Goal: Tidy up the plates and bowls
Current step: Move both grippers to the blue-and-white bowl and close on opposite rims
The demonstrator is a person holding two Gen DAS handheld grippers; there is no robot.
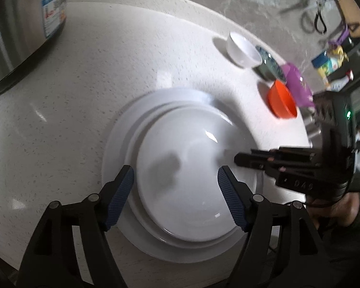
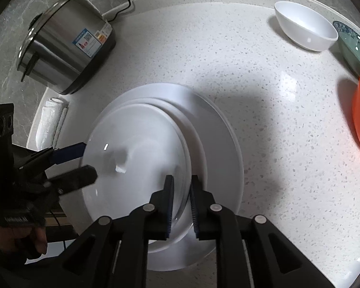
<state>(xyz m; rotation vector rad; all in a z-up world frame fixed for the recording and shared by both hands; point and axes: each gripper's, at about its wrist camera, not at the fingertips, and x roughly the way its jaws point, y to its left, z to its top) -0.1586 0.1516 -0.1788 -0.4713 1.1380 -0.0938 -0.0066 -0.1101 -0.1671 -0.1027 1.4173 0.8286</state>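
Plates look done: small plate (image 2: 132, 153) nests in a mid plate (image 2: 194, 144) on the large plate (image 2: 218, 148), centre of the counter (image 2: 228, 55). Left gripper (image 1: 175, 175) hangs released, jaws wide over the top plate. Right gripper (image 2: 181, 187) straddles its rim, pads narrowly apart, seemingly not clamped. Bowls left, all empty, unstacked at 1–2 o'clock: orange bowl (image 1: 282, 99), purple bowl (image 1: 297, 84), patterned bowl (image 1: 270, 63), white bowl (image 1: 243, 49).
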